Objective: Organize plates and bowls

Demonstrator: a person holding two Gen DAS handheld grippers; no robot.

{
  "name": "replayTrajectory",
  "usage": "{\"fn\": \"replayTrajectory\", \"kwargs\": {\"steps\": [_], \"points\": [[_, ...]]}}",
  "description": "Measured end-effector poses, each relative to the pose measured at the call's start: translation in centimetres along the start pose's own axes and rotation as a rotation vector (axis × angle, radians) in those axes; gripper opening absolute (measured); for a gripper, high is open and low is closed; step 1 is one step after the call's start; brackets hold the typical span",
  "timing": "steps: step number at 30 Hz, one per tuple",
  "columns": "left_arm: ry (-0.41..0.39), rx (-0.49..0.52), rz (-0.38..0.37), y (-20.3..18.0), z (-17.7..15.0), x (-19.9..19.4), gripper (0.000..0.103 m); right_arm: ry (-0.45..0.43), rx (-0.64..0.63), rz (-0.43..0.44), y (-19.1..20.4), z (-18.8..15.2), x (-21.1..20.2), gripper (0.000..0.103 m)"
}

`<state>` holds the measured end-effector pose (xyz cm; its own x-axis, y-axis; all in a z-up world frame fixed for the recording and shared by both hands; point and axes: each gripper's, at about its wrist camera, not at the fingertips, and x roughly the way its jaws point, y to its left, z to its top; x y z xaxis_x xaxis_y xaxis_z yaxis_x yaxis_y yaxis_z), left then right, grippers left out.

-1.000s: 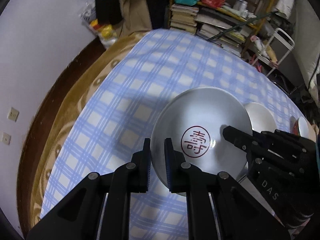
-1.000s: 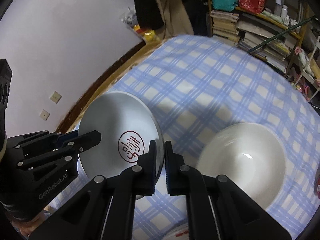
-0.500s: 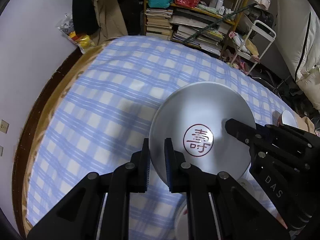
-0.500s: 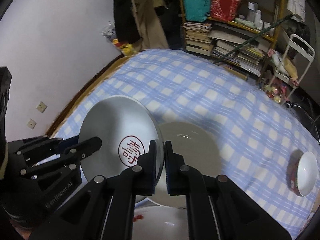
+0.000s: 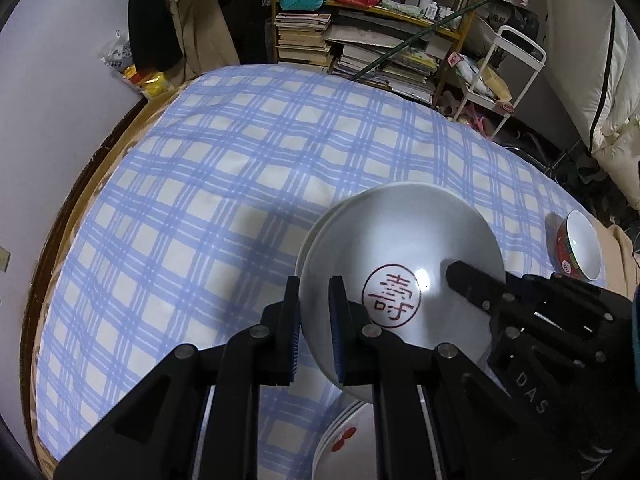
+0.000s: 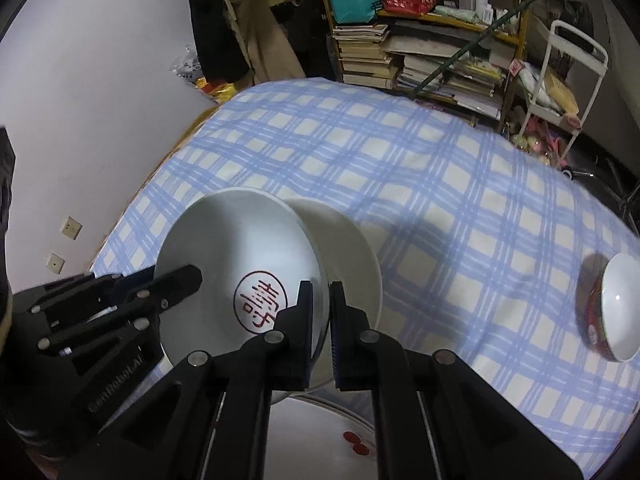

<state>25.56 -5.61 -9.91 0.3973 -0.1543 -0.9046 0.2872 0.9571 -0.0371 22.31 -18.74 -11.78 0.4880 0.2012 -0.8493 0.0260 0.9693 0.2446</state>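
We see a round white glazed bowl (image 5: 400,280), smooth and glossy, with a red circular stamp holding a Chinese character at its centre; we can't read it reliably. It is held tilted above the blue-and-white plaid cloth (image 5: 240,180), a soft woven check spread over the bed.

The left hand-held gripper (image 5: 314,320), black plastic with blue ribbed pads, is pinching the bowl's left rim, one pad inside and one outside. Its body reads roughly "GenRobot.AI" in the right wrist view.

The right hand-held gripper (image 6: 321,320) is clamped the same way on the opposite rim, jaws nearly together with only the thin wall between them. "DAS" is printed on its side in the left wrist view.

Just behind and under the held bowl sits a second plain white bowl (image 6: 348,248); we can't tell if the two touch. Directly below both grippers is a stack of white plates (image 5: 348,440) with a red motif, rims layered.

Well to the right of the right hand-held gripper lies a small bowl (image 6: 612,308), red patterned outside and white inside, resting on its side on the cloth.

Beyond the bed: a yellow-framed shelf (image 5: 380,4) piled with books.
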Motion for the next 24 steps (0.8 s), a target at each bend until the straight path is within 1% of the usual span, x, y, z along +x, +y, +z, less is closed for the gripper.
{"fn": "replayTrajectory", "kwargs": {"steps": [3,6,8,10,13,16,20,24], "points": [[-0.004,-0.004,0.001,0.2,0.3,0.2,0.012,-0.001,-0.018,0.017,0.0,0.2,0.5,0.009],[0.004,-0.010,-0.025,0.4,0.3,0.4,0.012,-0.040,-0.040,0.005,0.1,-0.2,0.2,0.009],[0.006,-0.001,-0.020,0.3,0.3,0.6,0.012,-0.053,-0.030,0.005,0.0,-0.6,0.1,0.009],[0.007,-0.001,-0.007,0.3,0.2,0.8,0.012,-0.043,-0.027,0.018,0.0,-0.8,0.2,0.010],[0.021,-0.012,-0.024,0.4,0.0,1.2,0.012,-0.047,-0.038,0.006,-0.1,-0.9,0.2,0.010],[0.025,-0.002,-0.009,0.0,-0.2,1.5,0.012,-0.045,-0.025,0.012,-0.4,-1.0,0.4,0.010],[0.030,0.016,-0.001,-0.5,-0.4,1.8,0.012,-0.050,-0.033,-0.024,-0.4,-1.1,0.9,0.010],[0.033,0.013,0.002,-0.4,-0.4,2.1,0.012,-0.053,-0.029,-0.028,-0.5,-1.0,1.3,0.010]]}}
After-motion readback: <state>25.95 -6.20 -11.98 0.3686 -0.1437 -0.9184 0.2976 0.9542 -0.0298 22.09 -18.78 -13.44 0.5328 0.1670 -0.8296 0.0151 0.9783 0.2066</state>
